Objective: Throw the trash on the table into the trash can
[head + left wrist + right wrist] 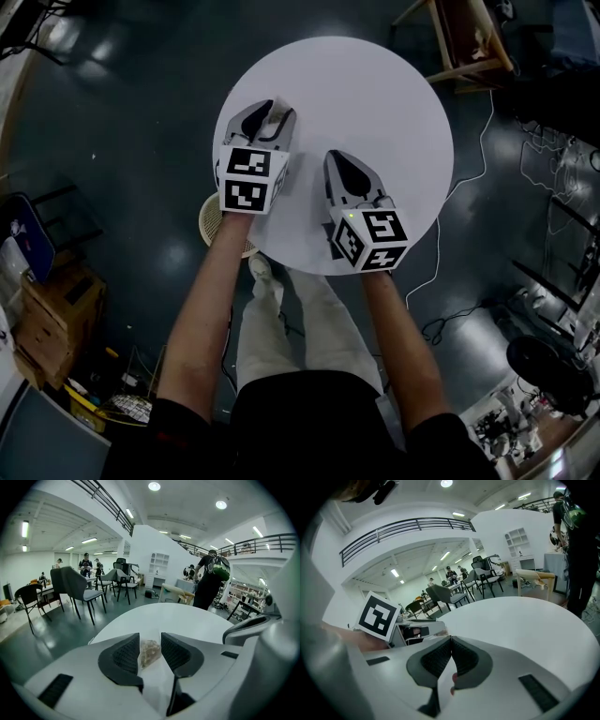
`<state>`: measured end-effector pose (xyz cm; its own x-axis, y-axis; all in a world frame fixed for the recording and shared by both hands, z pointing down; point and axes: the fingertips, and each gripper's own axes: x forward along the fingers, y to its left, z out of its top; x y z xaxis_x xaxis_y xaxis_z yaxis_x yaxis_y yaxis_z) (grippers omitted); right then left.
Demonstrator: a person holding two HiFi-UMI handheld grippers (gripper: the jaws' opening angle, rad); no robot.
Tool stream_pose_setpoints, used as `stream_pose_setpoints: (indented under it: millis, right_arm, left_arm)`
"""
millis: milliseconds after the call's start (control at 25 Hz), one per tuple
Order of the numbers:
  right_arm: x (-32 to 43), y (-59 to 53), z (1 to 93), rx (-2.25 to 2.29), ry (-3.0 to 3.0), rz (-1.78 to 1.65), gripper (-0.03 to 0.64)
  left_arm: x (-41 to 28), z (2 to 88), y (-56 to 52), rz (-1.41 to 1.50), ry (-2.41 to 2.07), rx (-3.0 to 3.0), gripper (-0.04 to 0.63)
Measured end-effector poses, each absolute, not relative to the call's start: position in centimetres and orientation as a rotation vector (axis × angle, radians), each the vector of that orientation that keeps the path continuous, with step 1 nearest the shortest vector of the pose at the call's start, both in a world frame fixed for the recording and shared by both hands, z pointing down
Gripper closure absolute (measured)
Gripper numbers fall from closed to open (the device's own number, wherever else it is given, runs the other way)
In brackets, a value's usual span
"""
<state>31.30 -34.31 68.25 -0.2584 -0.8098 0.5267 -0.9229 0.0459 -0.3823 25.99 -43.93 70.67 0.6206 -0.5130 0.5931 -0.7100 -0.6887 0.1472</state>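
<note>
Boldly patterned marker cube (246, 178), left gripper (272, 112).

Surface (384, 103) straight ahead of me. Left gripper (270, 112) over its near-left part, right gripper (339, 161) just beside it on the right, closer to the near edge. Trash scrap (149, 652) lies on the surface between my left fingers (125, 656). Trash can (212, 223) on the floor, partly under the near-left rim. Wooden stool (466, 42) behind the surface, far right. Cable (437, 246) on the floor along its right side.
</note>
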Motion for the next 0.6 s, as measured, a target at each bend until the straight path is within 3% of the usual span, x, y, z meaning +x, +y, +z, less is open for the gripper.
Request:
stream_pose_setpoints:
  millis: [360, 600]
  right_arm:
    - [30.9, -33.5, 68.4, 1.794, -2.141, 1.02, 0.598]
    - [31.4, -33.1, 68.0, 1.797, -2.143, 1.01, 0.598]
  left_arm:
    - [25.0, 70.6, -43.7, 0.772, -1.016, 2.493, 0.552]
    - [25.3, 69.9, -43.1, 0.746, -1.014, 2.492, 0.577]
